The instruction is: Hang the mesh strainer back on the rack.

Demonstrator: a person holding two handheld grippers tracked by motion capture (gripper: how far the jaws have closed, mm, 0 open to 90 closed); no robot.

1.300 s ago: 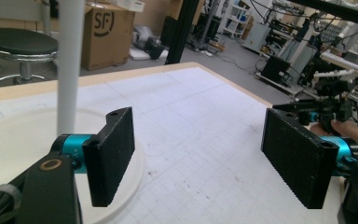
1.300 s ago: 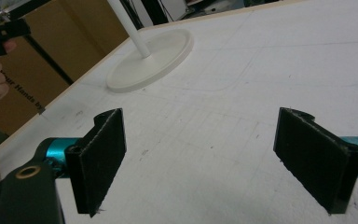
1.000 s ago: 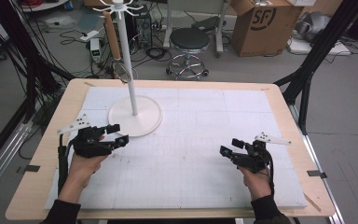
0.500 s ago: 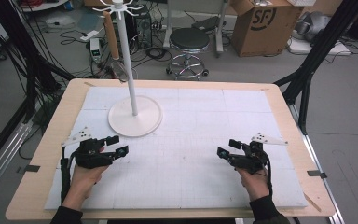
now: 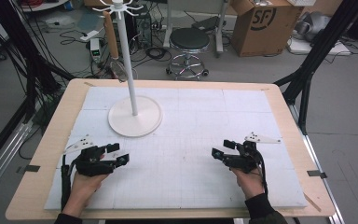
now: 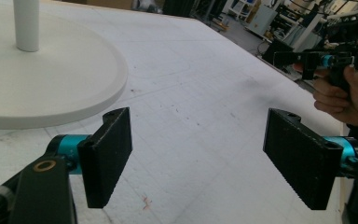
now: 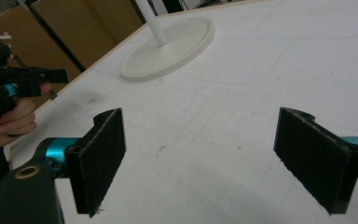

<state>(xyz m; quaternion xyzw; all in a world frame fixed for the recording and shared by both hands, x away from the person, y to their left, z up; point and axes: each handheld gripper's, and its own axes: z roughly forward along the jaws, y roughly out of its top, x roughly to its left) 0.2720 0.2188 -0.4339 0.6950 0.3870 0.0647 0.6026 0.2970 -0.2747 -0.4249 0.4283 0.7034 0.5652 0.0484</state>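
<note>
The left black two-jaw gripper point(image 5: 119, 155) is held at the lower left of the high view, its jaws spread wide with nothing between them; the same wide gap is seen between the ribbed black pads point(image 6: 106, 156) in the left gripper view. The right black two-jaw gripper point(image 5: 221, 150) is held at the lower right of the high view, likewise spread apart and empty, as its own view confirms with bare mat seen between the pads point(image 7: 98, 158).

A white stand with a round flat base and a slim upright pole point(image 5: 135, 122) is placed in the upper left part of the mat, above the left gripper and well apart from the right one. Short white hooks are carried at the pole's top, at the upper edge of the frame.

Each gripper is grasped from below by a hand: the left hand point(image 5: 85, 183) and the right hand point(image 5: 249, 182), the latter emerging from a dark sleeve point(image 5: 261, 211). Both forearms enter from the bottom edge, and the two grippers are pointed inward towards each other.

The white foam-like mat with a faint printed grid point(image 5: 191, 140) is laid over a light wooden table with rounded corners point(image 5: 56, 126). Teal metal collars are seen behind the jaw pads.
</note>
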